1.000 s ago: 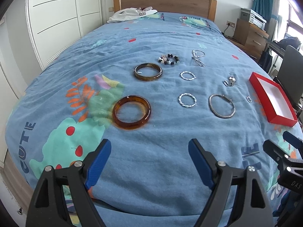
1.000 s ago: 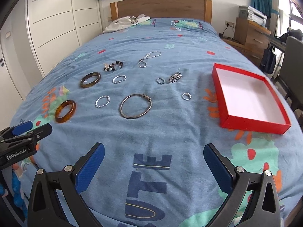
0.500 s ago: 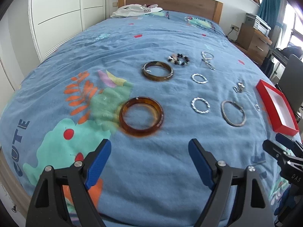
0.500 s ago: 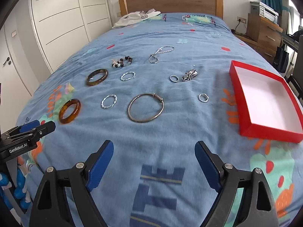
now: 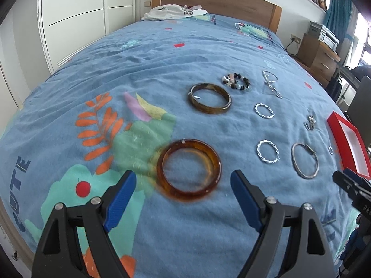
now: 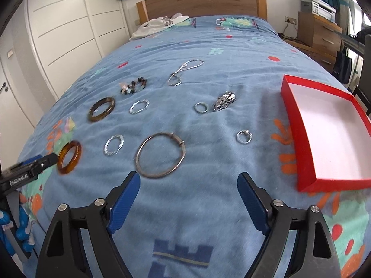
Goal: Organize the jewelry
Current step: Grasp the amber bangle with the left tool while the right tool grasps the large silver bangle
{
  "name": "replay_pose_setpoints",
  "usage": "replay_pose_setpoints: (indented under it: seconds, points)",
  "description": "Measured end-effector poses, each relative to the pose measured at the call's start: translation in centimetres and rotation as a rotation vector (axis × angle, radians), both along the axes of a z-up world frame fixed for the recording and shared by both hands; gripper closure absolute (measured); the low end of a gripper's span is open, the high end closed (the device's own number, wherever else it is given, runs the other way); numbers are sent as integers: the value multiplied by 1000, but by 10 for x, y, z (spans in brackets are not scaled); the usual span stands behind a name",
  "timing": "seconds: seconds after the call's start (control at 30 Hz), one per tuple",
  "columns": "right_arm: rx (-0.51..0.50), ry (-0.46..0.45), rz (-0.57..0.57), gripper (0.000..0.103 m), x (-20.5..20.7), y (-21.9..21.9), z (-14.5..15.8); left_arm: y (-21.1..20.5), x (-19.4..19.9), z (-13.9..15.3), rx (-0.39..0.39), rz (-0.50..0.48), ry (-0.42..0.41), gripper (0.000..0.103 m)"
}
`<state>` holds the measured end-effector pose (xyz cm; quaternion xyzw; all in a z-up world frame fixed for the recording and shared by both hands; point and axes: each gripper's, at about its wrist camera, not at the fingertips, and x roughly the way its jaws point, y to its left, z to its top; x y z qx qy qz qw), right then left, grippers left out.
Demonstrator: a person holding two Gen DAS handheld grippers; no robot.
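Jewelry lies spread on a blue bedspread. An amber bangle sits just beyond my open left gripper, nothing between its blue pads. A darker brown bangle lies farther off. In the right wrist view, a large thin silver bangle rests just ahead of my right gripper, whose jaws are closing with nothing between them. An open red box with a white inside stands to the right. Twisted silver rings, a beaded bracelet, a chain and small rings lie around.
A white garment lies by the wooden headboard. White wardrobe doors line the left side. A wooden drawer unit with a printer and a dark chair stand to the right of the bed.
Both grippers have moved forward over the bed, so the amber bangle and the silver bangle now lie close before their fingertips. The right jaws have narrowed a little.
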<state>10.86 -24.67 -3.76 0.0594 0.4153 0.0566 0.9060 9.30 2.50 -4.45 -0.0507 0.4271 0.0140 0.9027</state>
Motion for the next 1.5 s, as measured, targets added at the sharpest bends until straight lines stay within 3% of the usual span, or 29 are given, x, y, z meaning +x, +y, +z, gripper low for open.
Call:
replay_pose_setpoints:
  seconds: [0.3,0.57,0.67,0.77,1.37,1.47,1.5]
  points:
    - [29,0,-30,24,17,-18,-5,3,12,-5,1,-2,-4,20]
    - [55,10,69,20,25,13,-11,6,22,-7,-14,-25,-14,20]
    - [41,9,89,11,32,26,-14,7,26,-8,-24,-33,-8,20]
    - [20,16,108,9,40,35,-18,7,29,-9,-33,-45,-10,20]
    - [-65,61,160,10,55,50,-41,-24,28,-25,5,-160,2,21]
    - [-78,63,158,17,58,51,-43,-27,33,-37,46,-152,35,30]
    - [-85,61,158,19,59,51,-43,-27,35,-41,50,-154,49,42]
